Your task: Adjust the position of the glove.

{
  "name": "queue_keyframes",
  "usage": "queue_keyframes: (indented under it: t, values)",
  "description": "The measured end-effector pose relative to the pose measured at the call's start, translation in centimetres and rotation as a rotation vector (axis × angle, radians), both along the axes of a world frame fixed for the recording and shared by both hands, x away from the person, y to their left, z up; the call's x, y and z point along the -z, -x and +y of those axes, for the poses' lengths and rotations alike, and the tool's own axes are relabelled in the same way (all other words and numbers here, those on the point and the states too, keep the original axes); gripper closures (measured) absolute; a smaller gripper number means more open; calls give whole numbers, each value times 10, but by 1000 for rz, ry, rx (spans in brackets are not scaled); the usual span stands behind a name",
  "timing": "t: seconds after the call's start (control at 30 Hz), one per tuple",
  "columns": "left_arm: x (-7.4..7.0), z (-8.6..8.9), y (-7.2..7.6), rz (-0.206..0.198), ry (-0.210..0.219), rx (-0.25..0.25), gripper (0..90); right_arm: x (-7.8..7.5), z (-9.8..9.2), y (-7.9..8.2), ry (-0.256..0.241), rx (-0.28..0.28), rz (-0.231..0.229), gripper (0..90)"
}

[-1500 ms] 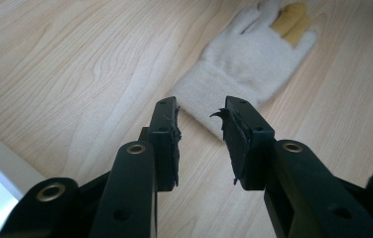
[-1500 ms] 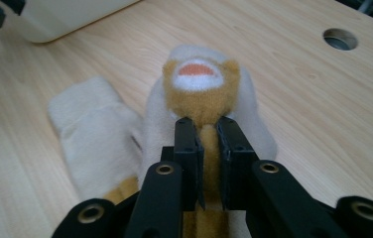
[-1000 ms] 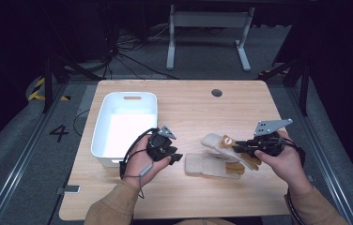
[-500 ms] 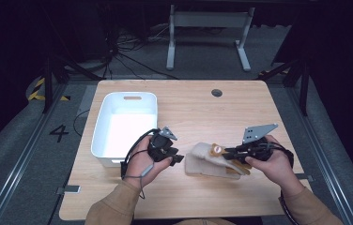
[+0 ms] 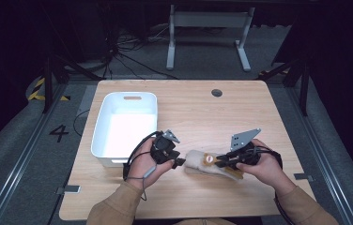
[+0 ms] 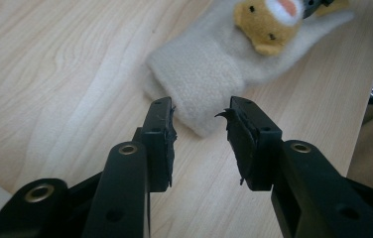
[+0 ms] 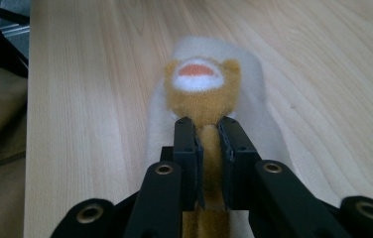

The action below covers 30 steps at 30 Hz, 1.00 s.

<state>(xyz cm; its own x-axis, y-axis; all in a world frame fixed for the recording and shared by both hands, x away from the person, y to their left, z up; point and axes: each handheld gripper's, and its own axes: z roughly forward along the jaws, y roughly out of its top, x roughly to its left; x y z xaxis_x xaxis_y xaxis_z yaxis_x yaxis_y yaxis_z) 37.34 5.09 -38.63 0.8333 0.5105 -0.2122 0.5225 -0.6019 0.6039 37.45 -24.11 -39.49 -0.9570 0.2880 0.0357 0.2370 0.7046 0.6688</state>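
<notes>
A cream glove point(image 5: 207, 162) with a tan animal face point(image 5: 208, 159) lies flat on the table point(image 5: 198, 112), near the front edge and between the two hands. The right gripper point(image 5: 222, 162) pinches the tan strip below the face, its jaws narrowed onto the fabric; in the right gripper view the strip sits squeezed between the pads point(image 7: 188, 144) with the face point(image 7: 202, 87) just past them. The left gripper point(image 6: 198, 131) stands with its jaws wide, holding nothing, just short of the glove's cuff point(image 6: 197, 87), which lies in line with the gap. In the high view this gripper point(image 5: 178, 162) sits just beside the glove's left end. A white bin point(image 5: 100, 140) stands close on its left, near the table's left edge. The back half of the table is bare wood, with a small round port point(image 5: 217, 93) near the far edge.
</notes>
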Motion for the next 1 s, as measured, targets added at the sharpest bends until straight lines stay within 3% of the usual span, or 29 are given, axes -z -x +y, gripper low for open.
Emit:
queue_keyframes:
  t: [0.23,0.37,0.4,0.47,0.6,0.63,0.77,0.8,0.97,1.0]
  values:
    - [12,-6,-1,39,-35,16,626,14,1,-1,59,-24,9,749]
    - [14,-9,-2,38,-50,29,619,19,-1,2,42,1,39,644]
    - [14,-12,-2,37,-58,37,612,17,-3,4,11,28,41,585]
    - [11,-14,-2,29,-66,44,603,14,-7,6,-14,56,39,560]
    - [5,-15,-3,17,-48,38,598,8,-18,9,-29,102,28,562]
    - [5,-15,-3,18,-50,39,598,6,-25,10,-30,136,28,572]
    - [6,-16,-6,15,-61,43,598,7,-36,10,-9,193,48,574]
    - [5,-16,-6,21,-54,44,600,9,-44,10,8,224,56,592]
    - [8,-19,-6,40,-69,61,603,10,-55,13,48,245,74,618]
    - [10,-21,-7,50,-79,66,602,11,-59,16,79,258,92,624]
